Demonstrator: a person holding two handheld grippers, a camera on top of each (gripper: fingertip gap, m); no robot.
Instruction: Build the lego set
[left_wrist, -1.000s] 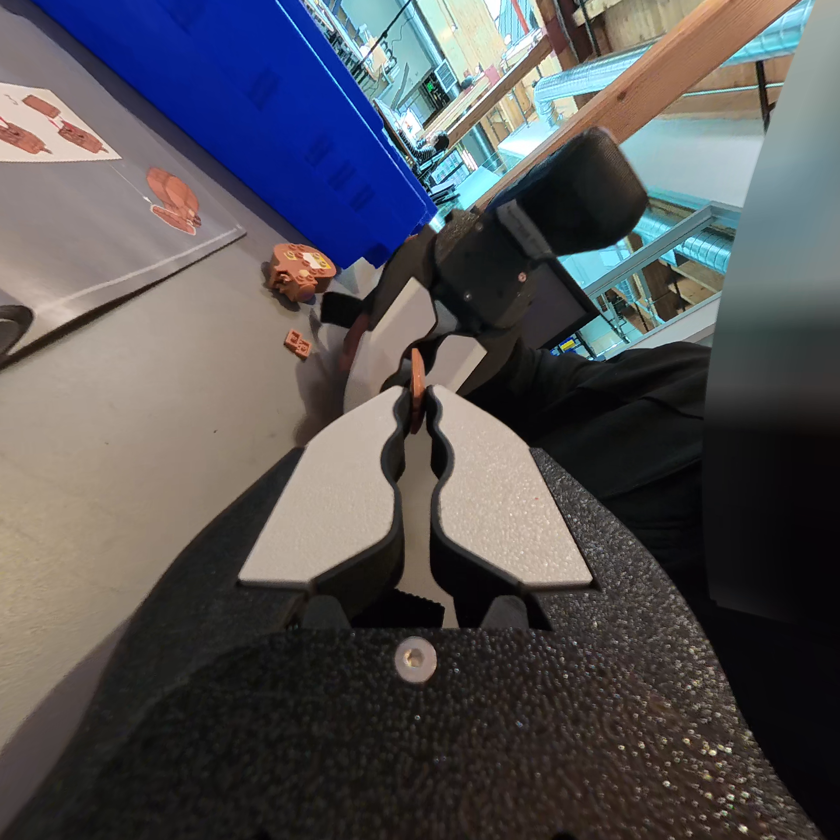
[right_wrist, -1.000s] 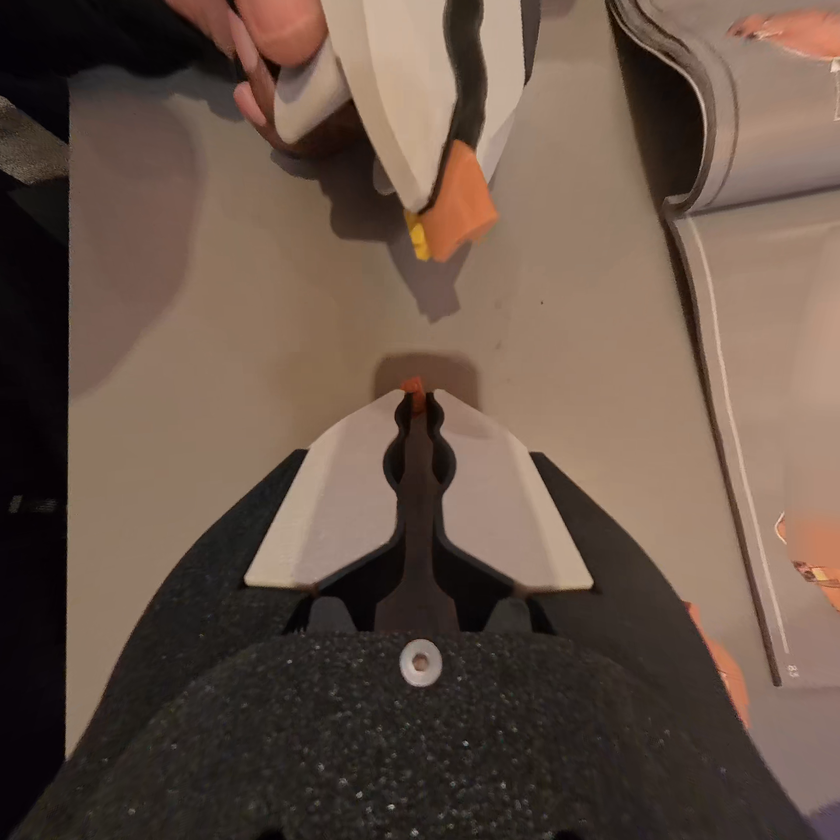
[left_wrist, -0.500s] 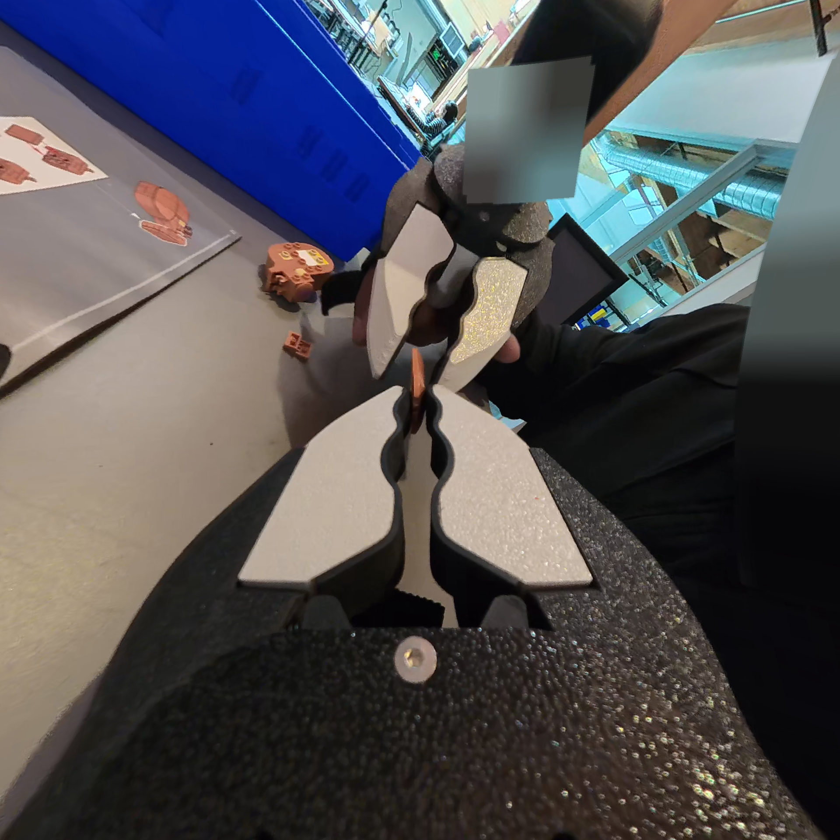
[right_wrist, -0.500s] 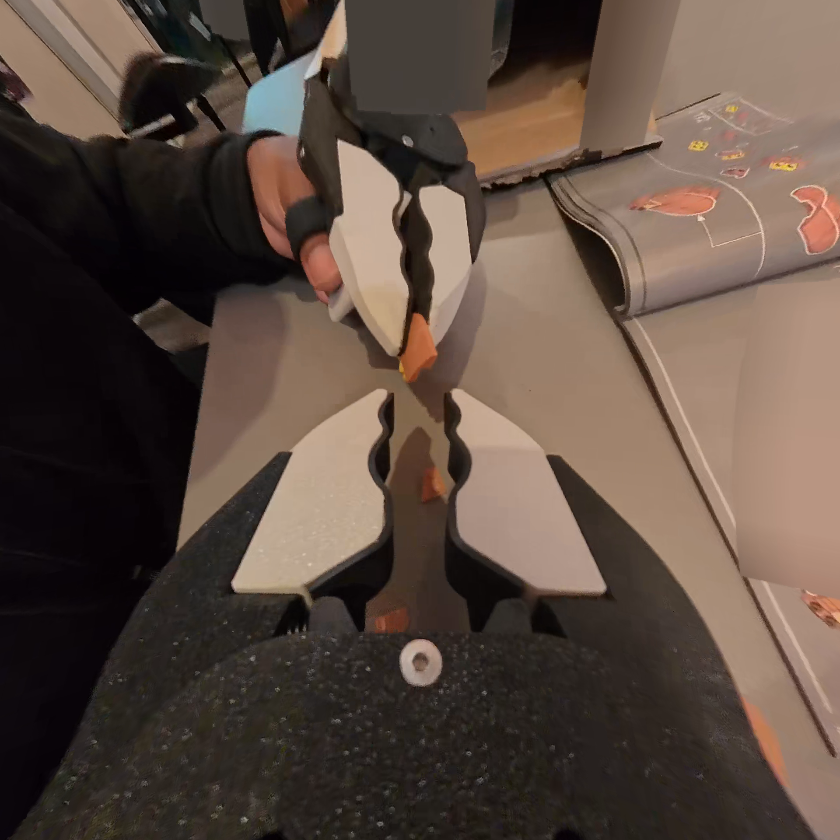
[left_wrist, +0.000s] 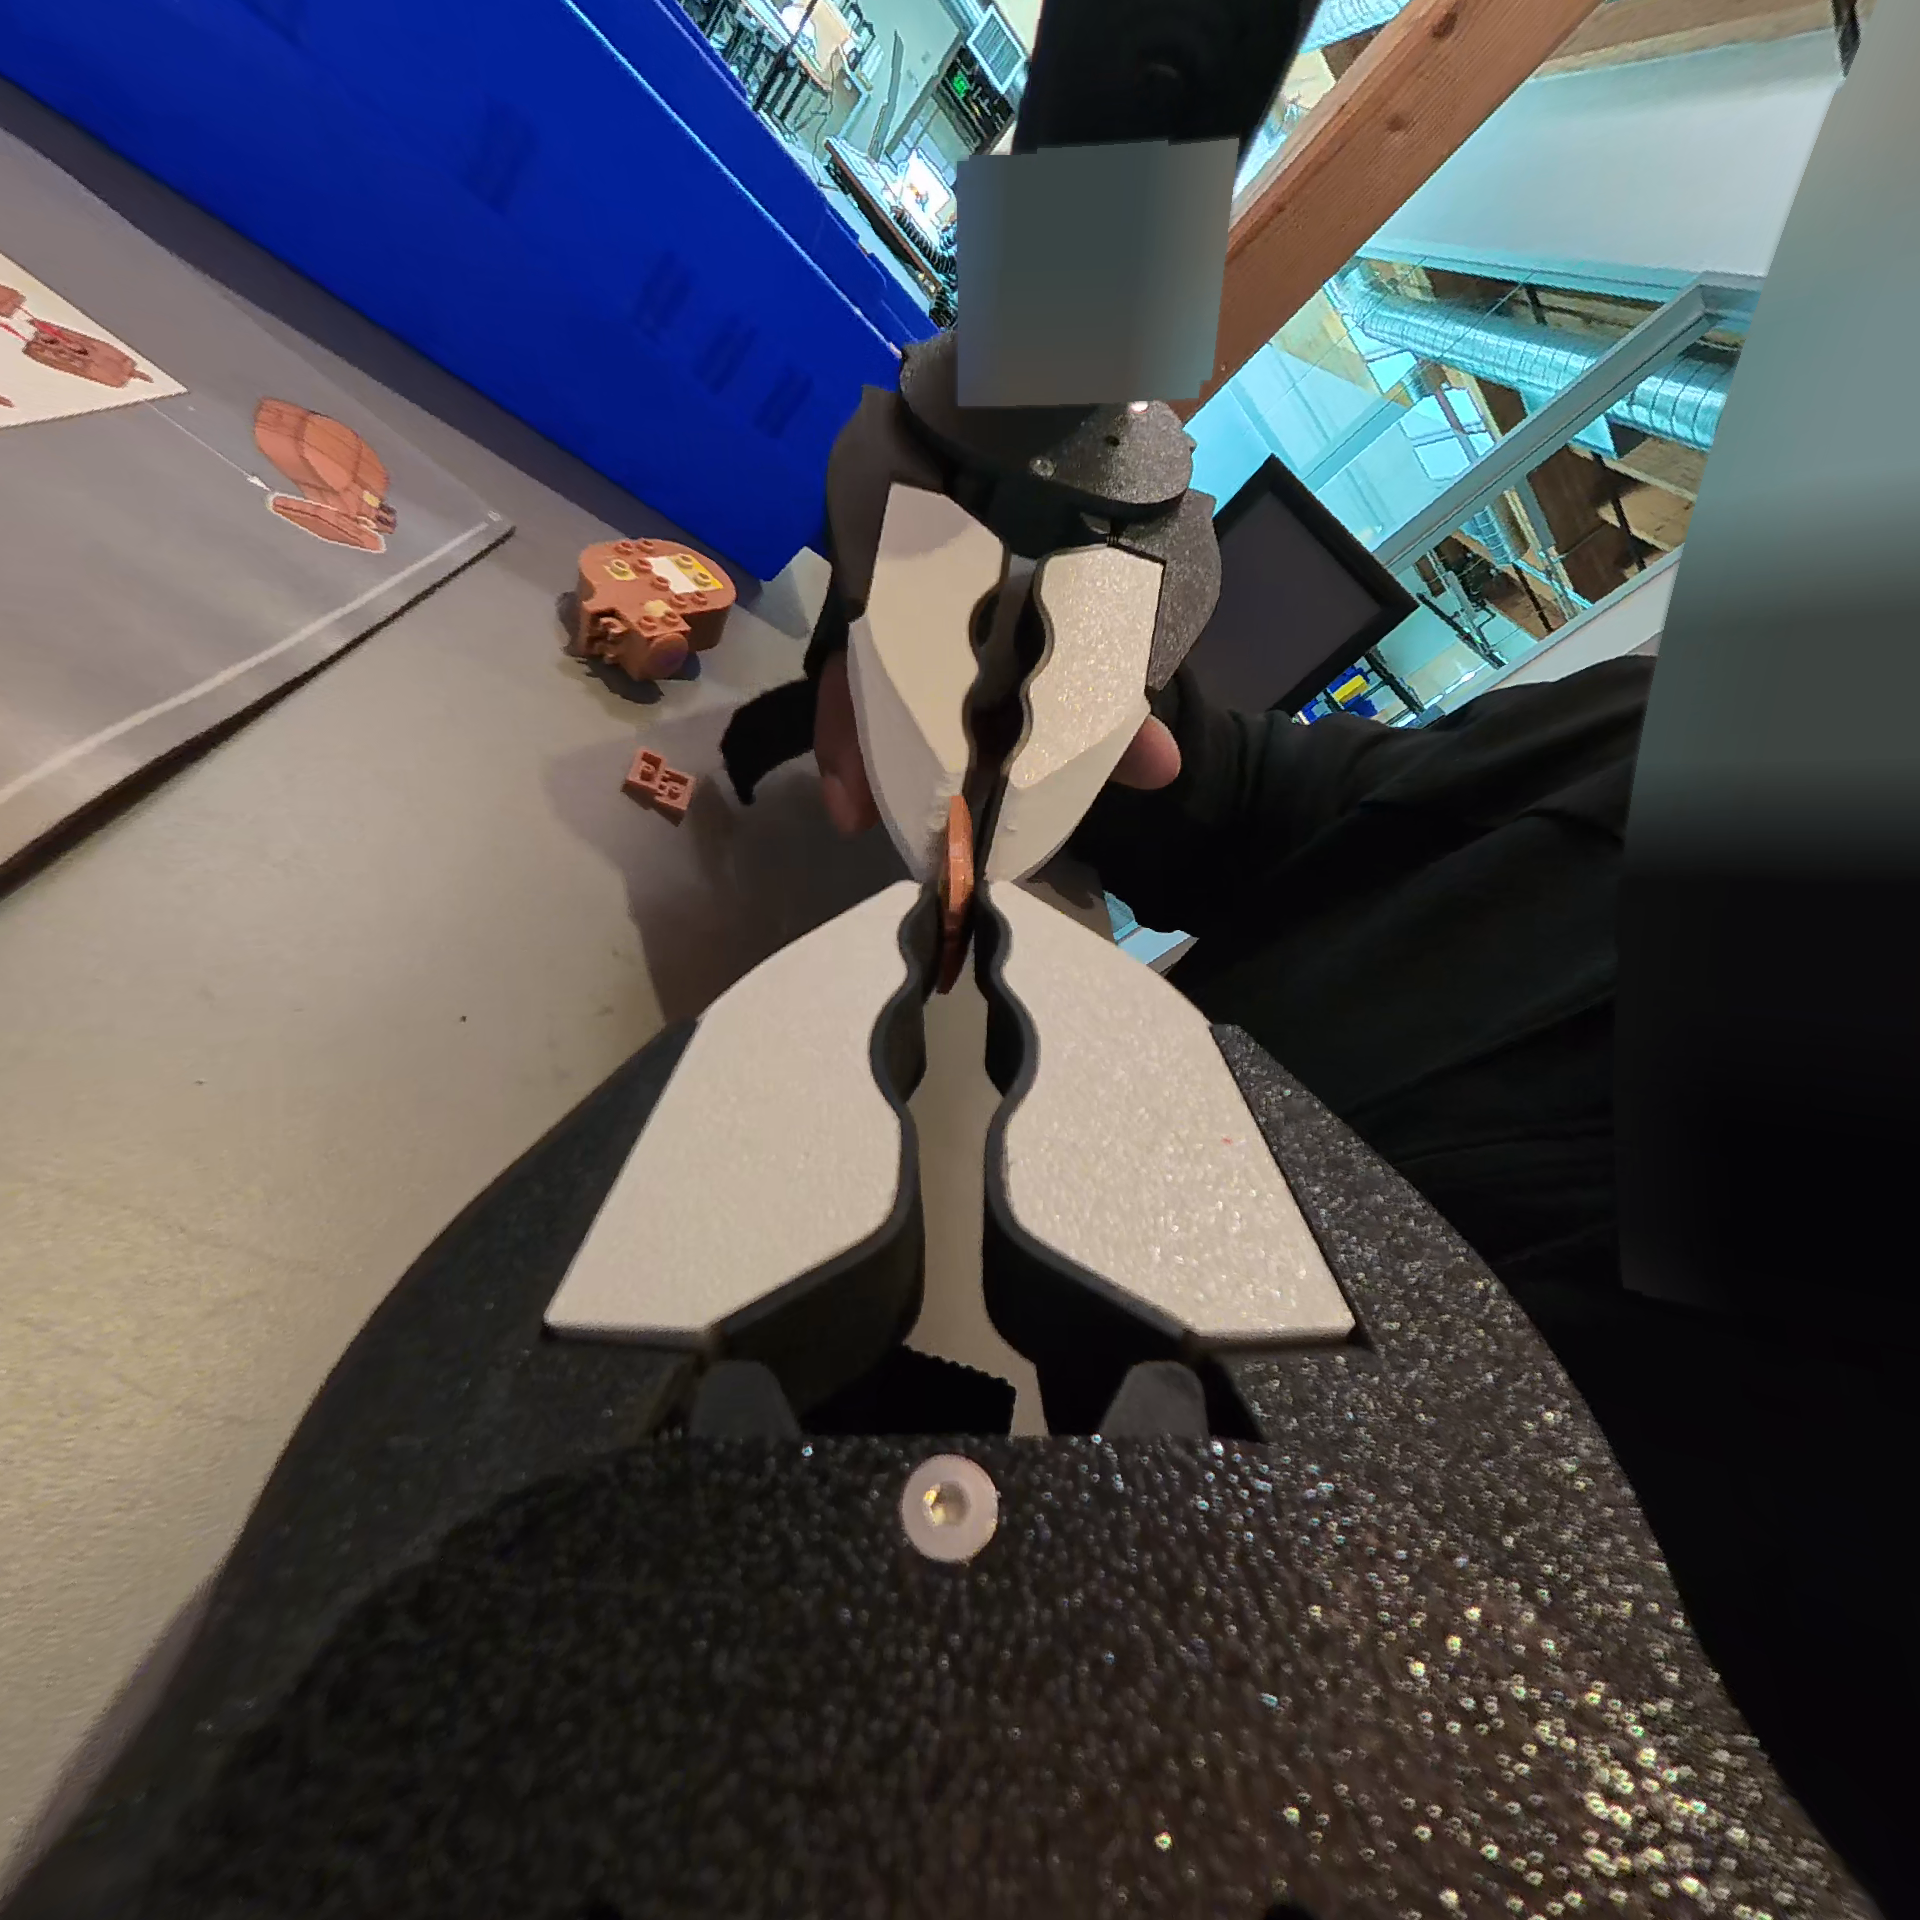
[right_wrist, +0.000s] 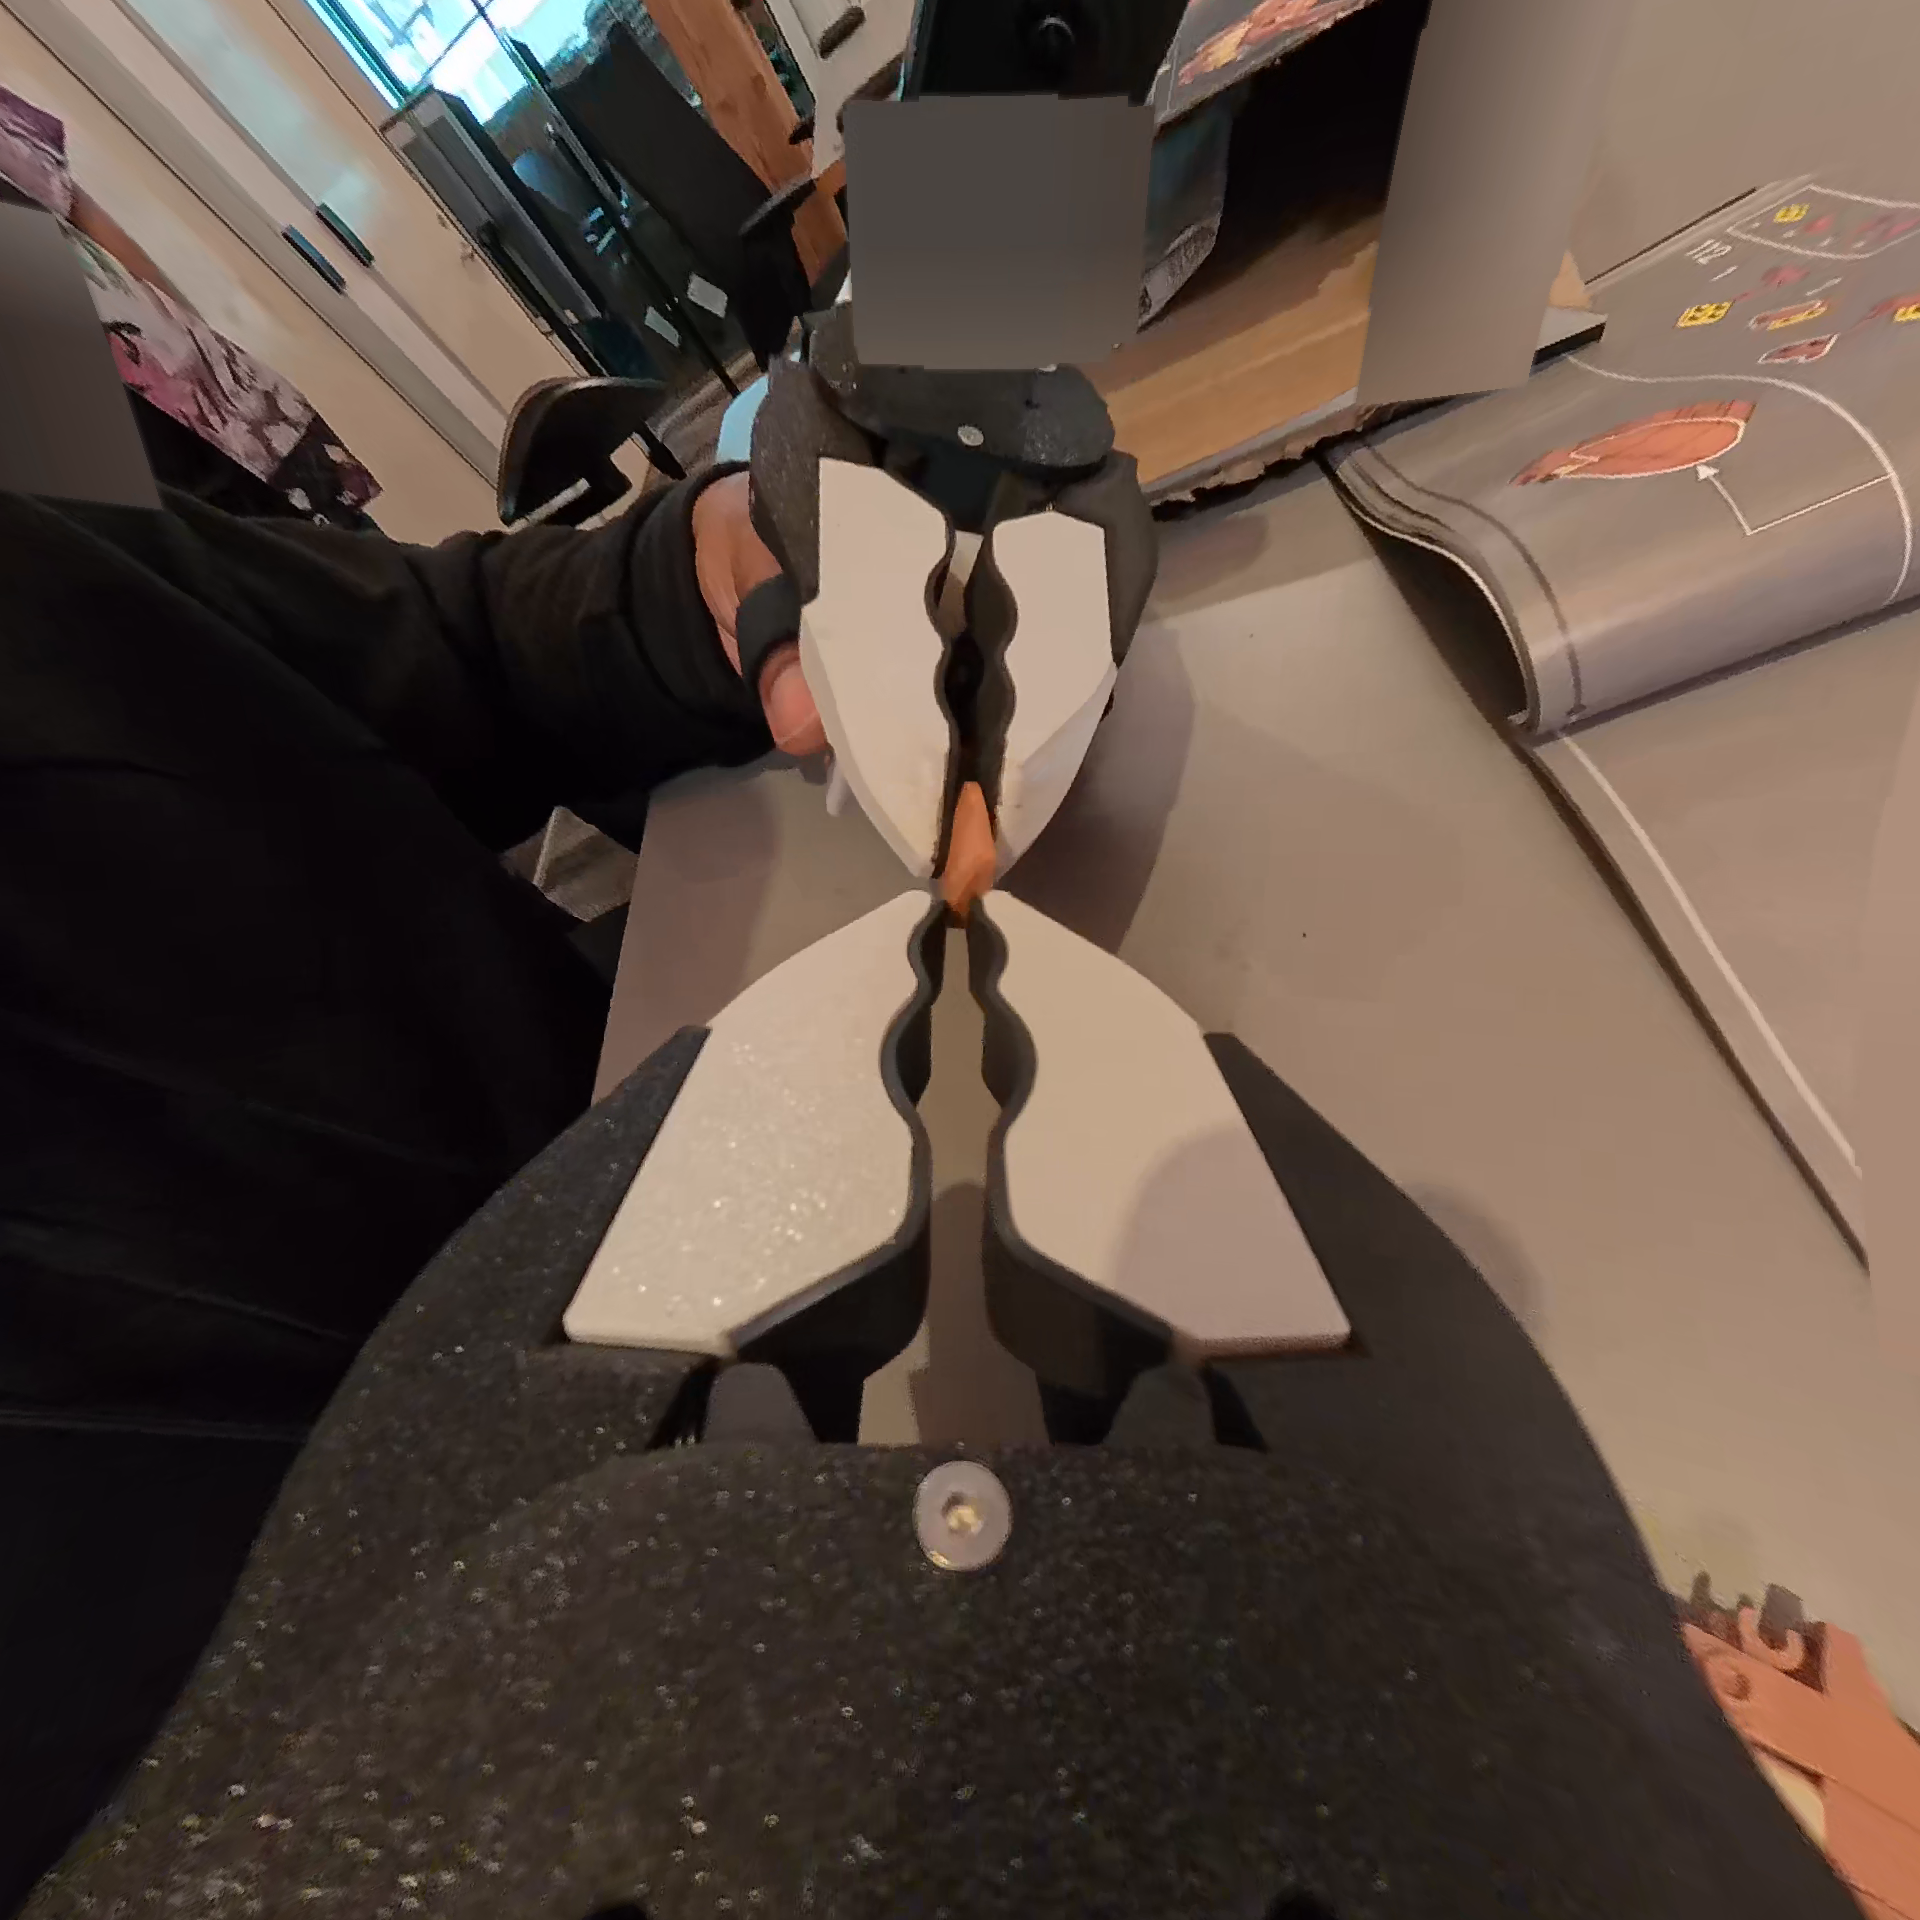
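A thin brown lego piece (left_wrist: 954, 883) is held in the air between both grippers, which face each other tip to tip. My left gripper (left_wrist: 951, 920) is shut on its near end. My right gripper (left_wrist: 964, 826) comes from the far side and is shut on its other end. In the right wrist view the same piece (right_wrist: 966, 847) looks orange-brown between my right gripper (right_wrist: 956, 920) and the left gripper (right_wrist: 971, 826). Both hold it above the grey table (left_wrist: 260, 1039).
A brown partly built lego model (left_wrist: 649, 608) and a small brown brick (left_wrist: 658, 779) lie on the table near a blue bin (left_wrist: 468, 208). The open instruction booklet (right_wrist: 1714, 540) lies to the right. More brown pieces (right_wrist: 1787, 1725) sit at the lower right. The table edge (right_wrist: 623, 935) runs on the left. My two grippers' fingertips are within a few centimetres of each other. Both grippers' tips are roughly 15 cm from the brown partly built lego model (left_wrist: 649, 608).
My right gripper held a small orange piece, opened and let it drop to the table, then tilted up and shut on the piece in my left gripper. The left gripper stayed shut.
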